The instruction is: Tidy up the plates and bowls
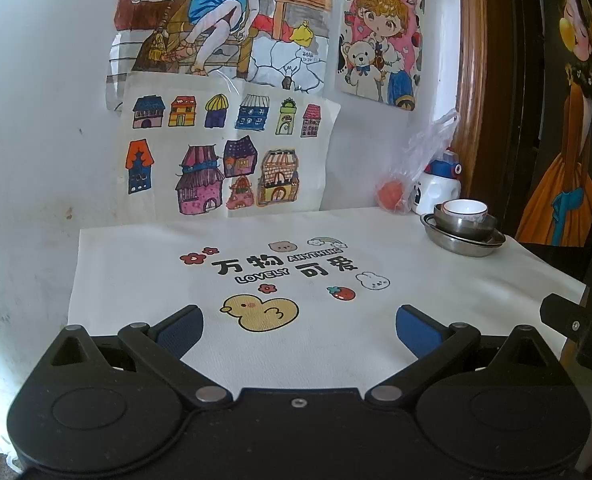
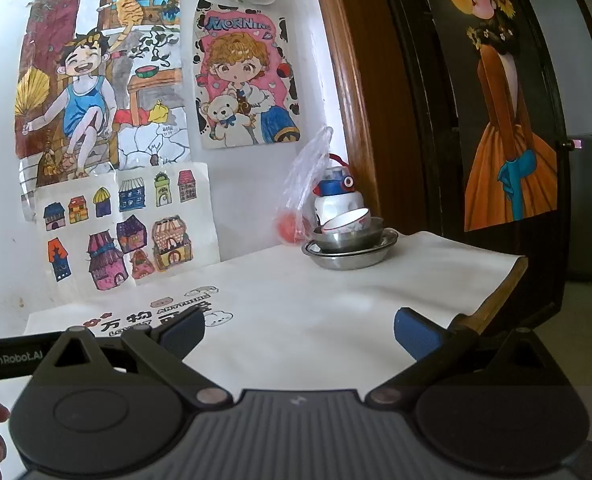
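Both of your grippers hover over the near edge of the white cloth (image 1: 136, 264), jaws spread wide and empty: the left gripper (image 1: 299, 326) above the printed duck (image 1: 261, 312), the right gripper (image 2: 299, 330) beside it. The dishes sit in one stack at the far right corner of the table: one white ceramic bowl (image 1: 465, 209) on top, tilted, inside one steel bowl (image 1: 466, 228), resting on steel plates (image 1: 462, 245) whose count you cannot make out. Behind the stack stand one white bottle (image 2: 338, 204) and one plastic bag (image 2: 304, 184). Three drawings hang on the wall.
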